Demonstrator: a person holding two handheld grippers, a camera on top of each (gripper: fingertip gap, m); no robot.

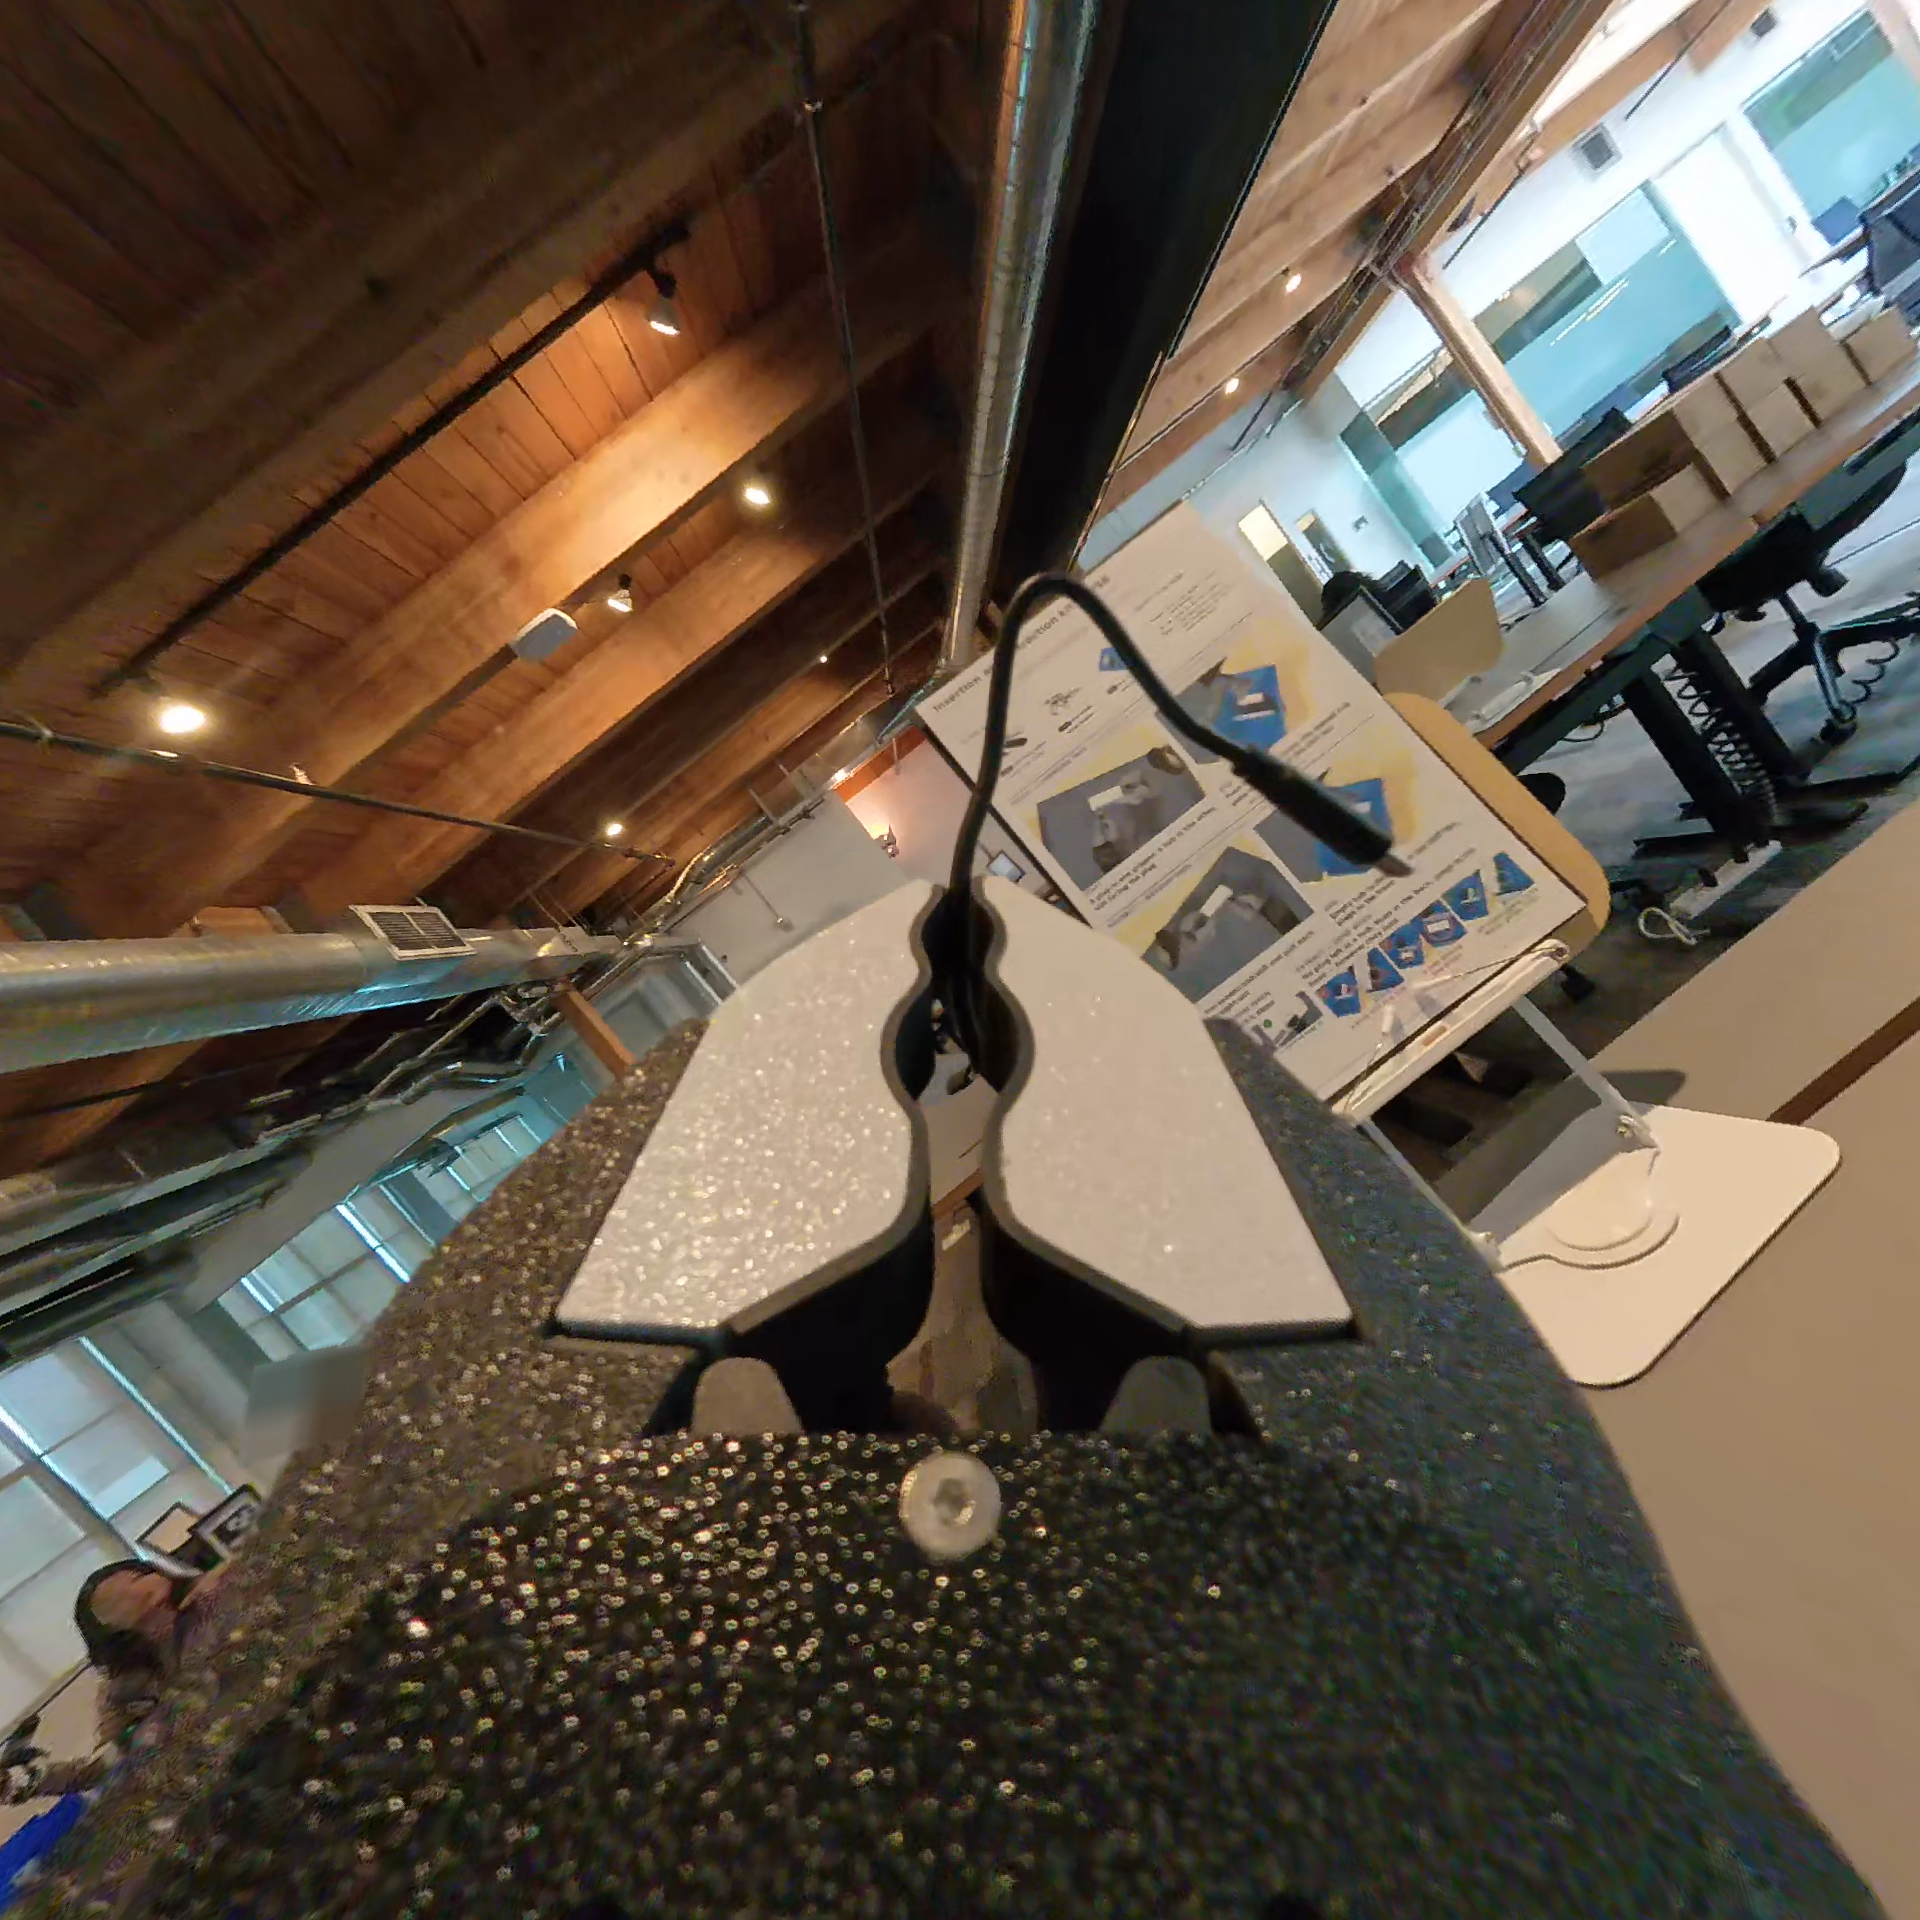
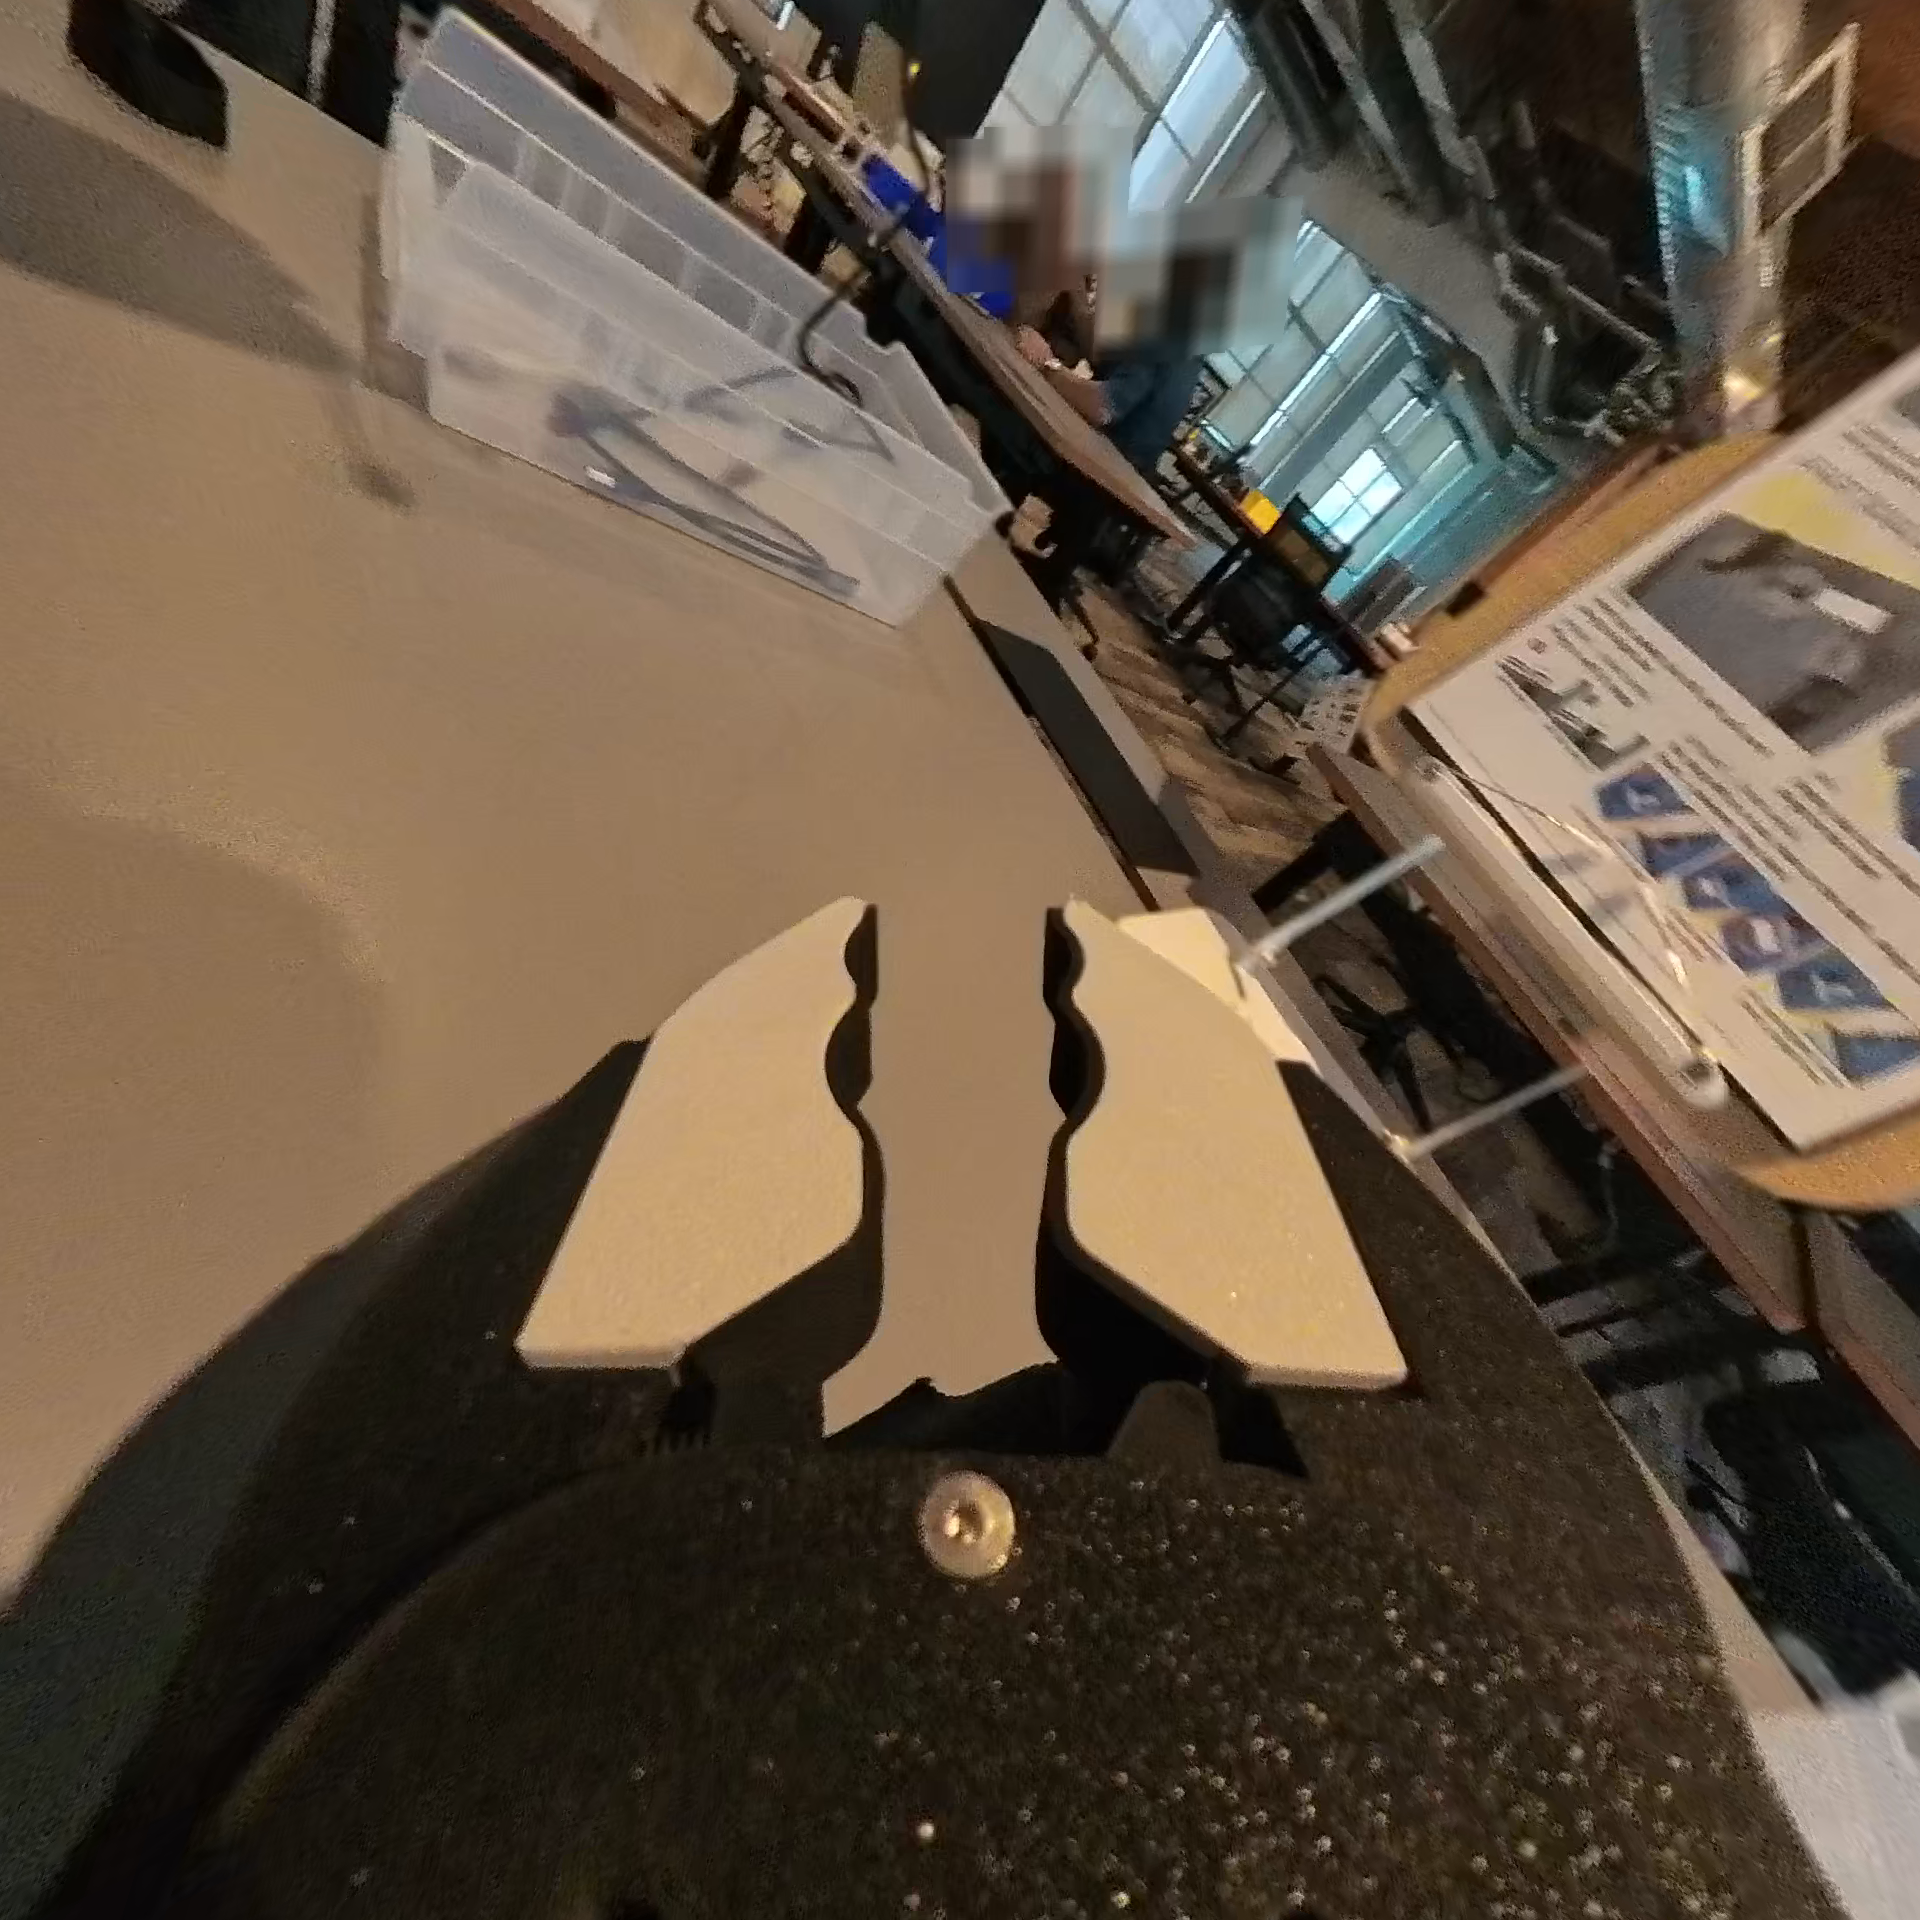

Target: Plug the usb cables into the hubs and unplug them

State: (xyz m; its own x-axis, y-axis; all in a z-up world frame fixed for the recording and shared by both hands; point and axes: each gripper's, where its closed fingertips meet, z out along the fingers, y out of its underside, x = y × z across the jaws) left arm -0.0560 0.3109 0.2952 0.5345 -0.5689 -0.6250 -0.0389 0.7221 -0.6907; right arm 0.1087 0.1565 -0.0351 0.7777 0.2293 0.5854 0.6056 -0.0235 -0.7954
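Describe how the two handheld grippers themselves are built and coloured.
Both match. The left gripper and right gripper each have a black, grainy, speckled body, one silver screw at its centre, and two pale grey flat fingers with wavy black-edged inner profiles. No sleeves or markings show.

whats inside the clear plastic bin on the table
In the right wrist view, the clear plastic bin holds thin dark and bluish cable-like pieces, blurred through its wall. A black cable hooks over its far rim. No hub can be made out.
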